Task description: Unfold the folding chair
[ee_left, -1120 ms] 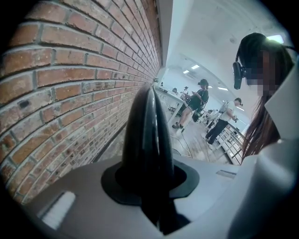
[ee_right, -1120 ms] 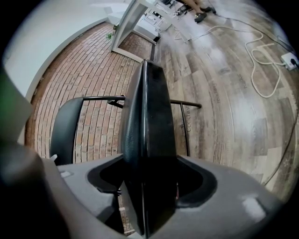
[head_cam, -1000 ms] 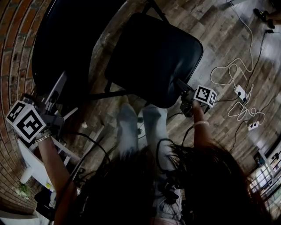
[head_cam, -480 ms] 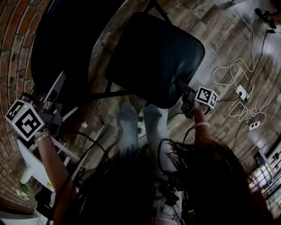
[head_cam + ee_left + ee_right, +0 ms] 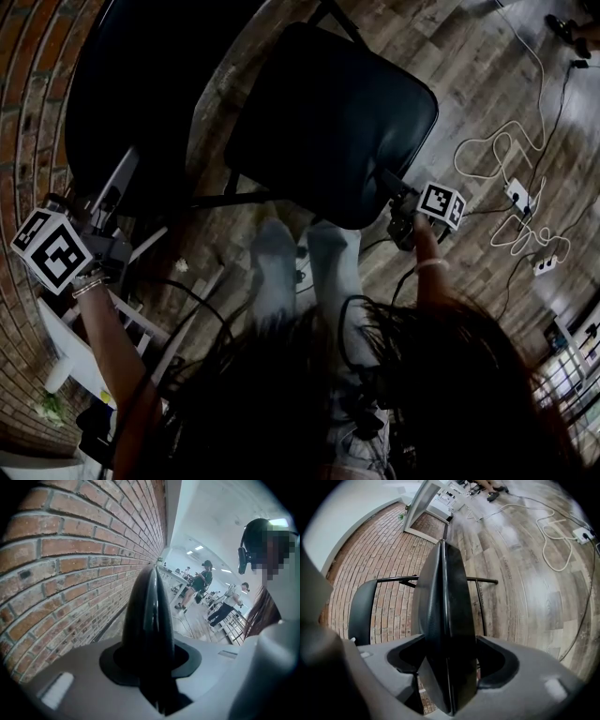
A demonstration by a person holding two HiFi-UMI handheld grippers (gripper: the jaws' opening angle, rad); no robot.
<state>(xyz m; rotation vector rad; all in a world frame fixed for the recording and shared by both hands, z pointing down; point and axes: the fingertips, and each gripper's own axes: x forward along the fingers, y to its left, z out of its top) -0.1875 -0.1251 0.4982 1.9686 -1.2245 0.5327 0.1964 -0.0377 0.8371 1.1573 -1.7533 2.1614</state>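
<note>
My empty left tool (image 5: 122,178) has just been opening slightly beside the seemingly unfolded black padded folding chair (image 5: 328,122); my right tool (image 5: 386,180) is closed.

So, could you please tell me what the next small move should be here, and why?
Probably ease the right gripper off the seat corner. The seat already looks folded down in front of the backrest. The left gripper jaws have just been opening with nothing between them, and the right jaws are shut and empty.
</note>
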